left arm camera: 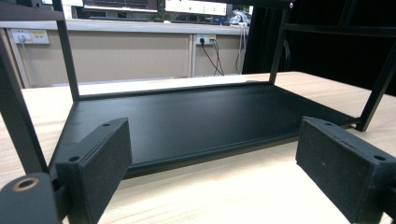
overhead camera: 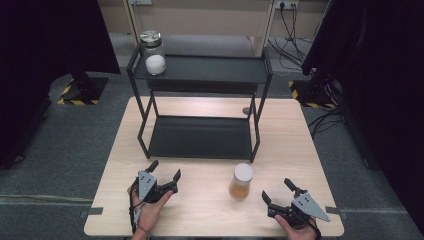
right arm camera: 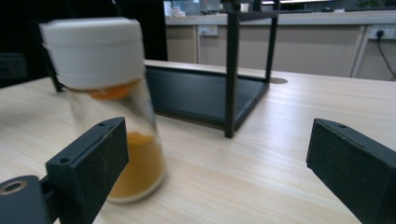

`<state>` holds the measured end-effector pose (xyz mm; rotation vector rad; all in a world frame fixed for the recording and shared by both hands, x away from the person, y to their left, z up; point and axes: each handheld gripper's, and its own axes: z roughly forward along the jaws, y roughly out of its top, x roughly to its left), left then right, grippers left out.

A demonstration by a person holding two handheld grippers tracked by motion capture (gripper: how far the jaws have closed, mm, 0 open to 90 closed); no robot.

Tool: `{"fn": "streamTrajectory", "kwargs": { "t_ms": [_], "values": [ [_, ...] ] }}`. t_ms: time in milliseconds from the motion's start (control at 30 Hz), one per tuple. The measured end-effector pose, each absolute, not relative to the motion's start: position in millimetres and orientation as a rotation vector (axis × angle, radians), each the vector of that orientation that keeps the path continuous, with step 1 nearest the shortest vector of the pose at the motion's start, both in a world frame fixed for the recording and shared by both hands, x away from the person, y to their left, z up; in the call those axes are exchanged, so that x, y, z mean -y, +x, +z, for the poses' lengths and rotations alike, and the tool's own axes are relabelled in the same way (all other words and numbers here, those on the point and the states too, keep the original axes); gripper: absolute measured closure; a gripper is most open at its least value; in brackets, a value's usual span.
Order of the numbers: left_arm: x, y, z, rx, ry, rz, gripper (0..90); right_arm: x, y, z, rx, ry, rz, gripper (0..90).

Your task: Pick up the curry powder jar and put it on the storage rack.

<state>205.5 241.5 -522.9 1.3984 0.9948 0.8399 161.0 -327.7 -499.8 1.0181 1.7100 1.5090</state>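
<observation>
A glass jar of orange powder with a white lid (overhead camera: pixel 242 181) stands upright on the wooden table (overhead camera: pixel 210 210), in front of a black two-tier rack (overhead camera: pixel 200 137). In the right gripper view the same jar (right arm camera: pixel 109 107) rises just beyond the left jaw, slightly blurred. My right gripper (overhead camera: pixel 280 192) is open, to the right of the jar and apart from it. My left gripper (overhead camera: pixel 164 171) is open near the rack's front left, holding nothing. On the rack's top shelf stands a glass jar with a metal lid and white contents (overhead camera: pixel 153 52).
The rack's lower shelf (left arm camera: pixel 187 121) is bare and lies straight ahead of the left gripper. Black curtains flank the table on both sides. Cables (overhead camera: pixel 295 30) run across the floor at the back right. A small round hole (overhead camera: pixel 246 110) marks the table behind the rack.
</observation>
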Motion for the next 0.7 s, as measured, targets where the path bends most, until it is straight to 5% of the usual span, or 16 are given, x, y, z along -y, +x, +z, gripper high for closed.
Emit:
{"fn": "streamTrajectory", "kwargs": {
  "t_ms": [700],
  "values": [
    [-240,206,-522,-0.986,1.415,0.844,10.0,287,195,-474,-1.829,0.8,1.6,13.8]
  ]
}}
